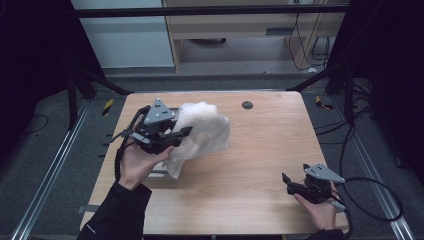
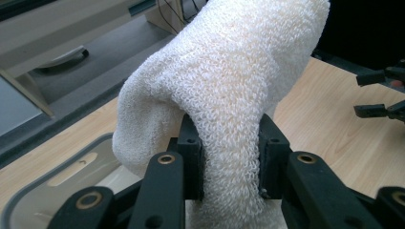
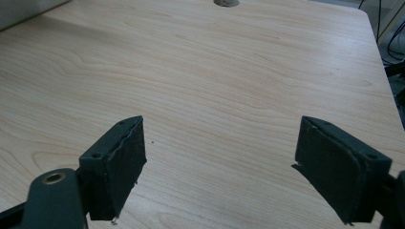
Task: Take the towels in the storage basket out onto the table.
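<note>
Towel [image 1: 202,131] is the story here, a thick cream terry cloth bunched into a tall hump, and the left gripper [image 1: 182,134] has a firm bite on it. In the left gripper view the two black jaws press in from either side on a fold of towel [image 2: 229,119], the pile squeezed flat between the pads [image 2: 191,157], with the rest of the cloth billowing up and over the top of the jaws and drooping down past the near jaw. From above, the bulk of the cloth sits just ahead of that gripper's tips and drapes down beside it onto the wooden table [image 1: 260,150], so part of it is lifted and part touches the surface. Under the left gripper lies a pale grey tray [image 2: 52,186], its rounded rim showing just below and beside the hanging cloth; whether the cloth touches it is hard to tell.

Over at the near right corner of the table, the right gripper [image 1: 294,184] rests low in the person's hand [image 1: 320,210], well apart from the towel. Its jaws stand wide in the right gripper view [image 3: 222,171], nothing between them but bare wood grain. Straight ahead of those jaws, at the far edge, sits a small dark round grommet [image 3: 226,3].
</note>
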The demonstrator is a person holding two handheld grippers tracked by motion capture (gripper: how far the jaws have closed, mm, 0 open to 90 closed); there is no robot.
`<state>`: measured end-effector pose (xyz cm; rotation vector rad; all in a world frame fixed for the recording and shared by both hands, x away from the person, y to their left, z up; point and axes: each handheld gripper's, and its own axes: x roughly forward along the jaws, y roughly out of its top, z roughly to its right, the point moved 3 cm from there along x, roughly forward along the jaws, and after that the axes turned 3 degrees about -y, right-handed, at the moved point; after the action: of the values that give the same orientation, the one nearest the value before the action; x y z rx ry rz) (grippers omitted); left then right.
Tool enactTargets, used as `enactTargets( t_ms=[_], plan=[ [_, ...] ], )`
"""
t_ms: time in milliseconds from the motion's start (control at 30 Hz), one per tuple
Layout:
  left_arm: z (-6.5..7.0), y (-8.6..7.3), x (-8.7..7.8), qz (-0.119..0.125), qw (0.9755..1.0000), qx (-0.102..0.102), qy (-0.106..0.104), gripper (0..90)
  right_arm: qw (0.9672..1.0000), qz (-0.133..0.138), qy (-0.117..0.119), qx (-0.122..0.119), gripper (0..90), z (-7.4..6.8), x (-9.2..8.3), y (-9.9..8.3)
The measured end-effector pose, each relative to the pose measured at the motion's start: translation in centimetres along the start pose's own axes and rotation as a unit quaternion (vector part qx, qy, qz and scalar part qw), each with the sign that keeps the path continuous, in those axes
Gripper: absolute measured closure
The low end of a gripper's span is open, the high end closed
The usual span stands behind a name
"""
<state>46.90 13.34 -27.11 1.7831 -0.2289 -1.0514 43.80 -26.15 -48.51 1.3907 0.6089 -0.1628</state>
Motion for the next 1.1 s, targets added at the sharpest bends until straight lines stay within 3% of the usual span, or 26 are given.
enactTargets(
  t_ms=[633,1100],
  plan=[
    [3.2,0.8,5.6,-0.031,0.9985,0.018,-0.040,68.7,0.9996,-0.009,-0.020,0.020,17.8,1.7,-0.2,-0.6],
    [4.7,0.0,9.3,-0.055,0.9963,0.022,-0.062,68.5,0.9994,-0.012,-0.026,0.018,18.0,2.1,-0.2,-0.7]
  ],
)
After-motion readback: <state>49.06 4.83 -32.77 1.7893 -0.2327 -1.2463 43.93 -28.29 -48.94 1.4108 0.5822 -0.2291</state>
